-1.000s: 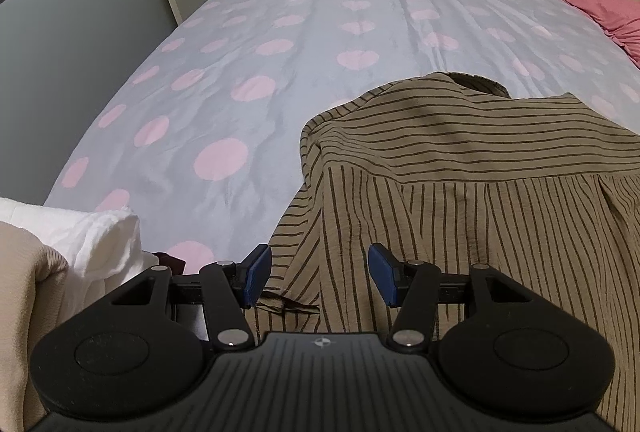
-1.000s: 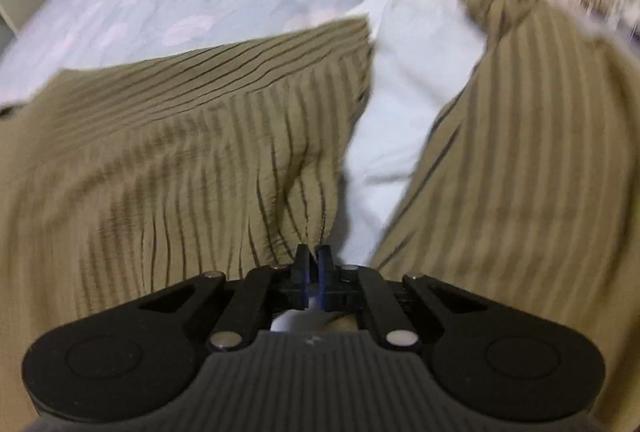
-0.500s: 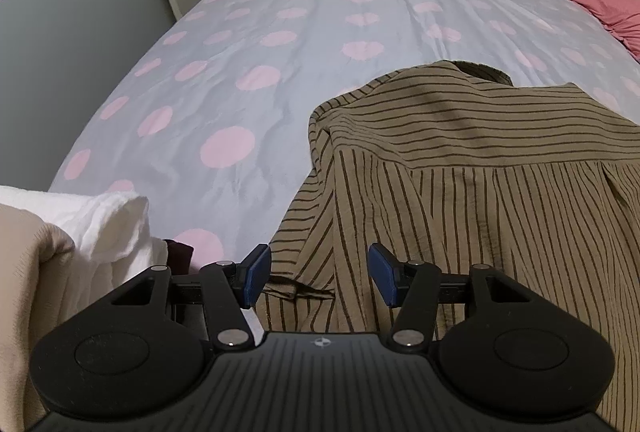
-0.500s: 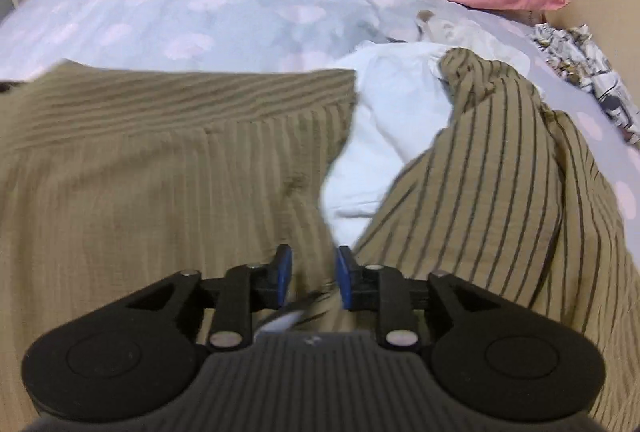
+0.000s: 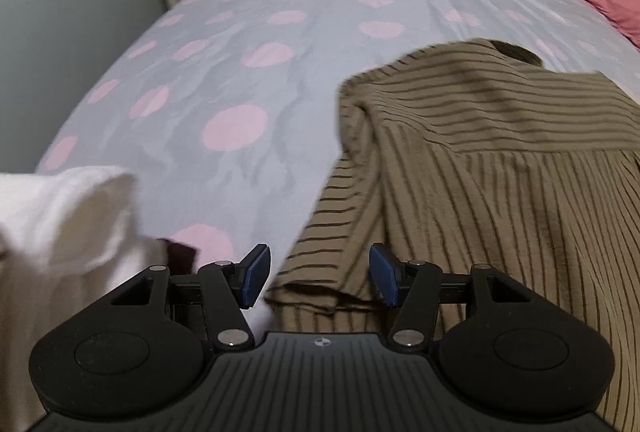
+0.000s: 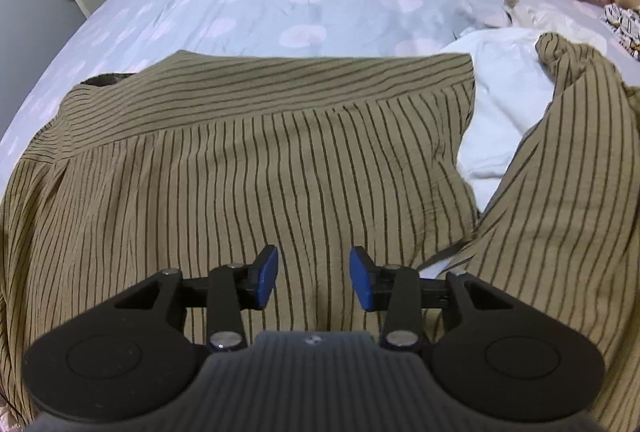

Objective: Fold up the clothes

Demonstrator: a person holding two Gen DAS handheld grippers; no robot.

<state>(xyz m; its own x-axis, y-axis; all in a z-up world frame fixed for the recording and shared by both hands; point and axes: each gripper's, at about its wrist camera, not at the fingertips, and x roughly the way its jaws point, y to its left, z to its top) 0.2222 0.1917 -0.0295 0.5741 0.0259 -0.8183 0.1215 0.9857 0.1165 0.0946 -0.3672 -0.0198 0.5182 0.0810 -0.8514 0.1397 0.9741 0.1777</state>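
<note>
1. We find the striped shirt (image 6: 248,168) lying back-up on the bed (image 5: 280,44), its yoke toward the far side; one sleeve (image 6: 576,160) trails off to our right over a white garment (image 6: 500,112); folding has, in our judgement, barely begun.
2. The left claw (image 5: 316,278) stands wide and empty, with the shirt's near left edge lying between its pads; if we close too shallow, we risk pinching one layer only, and the fold would drag crooked.
3. The right claw (image 6: 314,278) is likewise parted and holds nothing, poised over the middle of the shirt's back; a grip taken here rather than at an edge would bunch the cloth.
4. The white garment lies partly under the shirt's right side; lifting that side may carry it along into the fold.
5. A white towel-like pile (image 5: 60,216) sits just beside the left claw; a sideways sweep could snag it.
6. The left wrist view is blurred; we cannot tell how many layers lie at the hem; confirm before closing.
</note>
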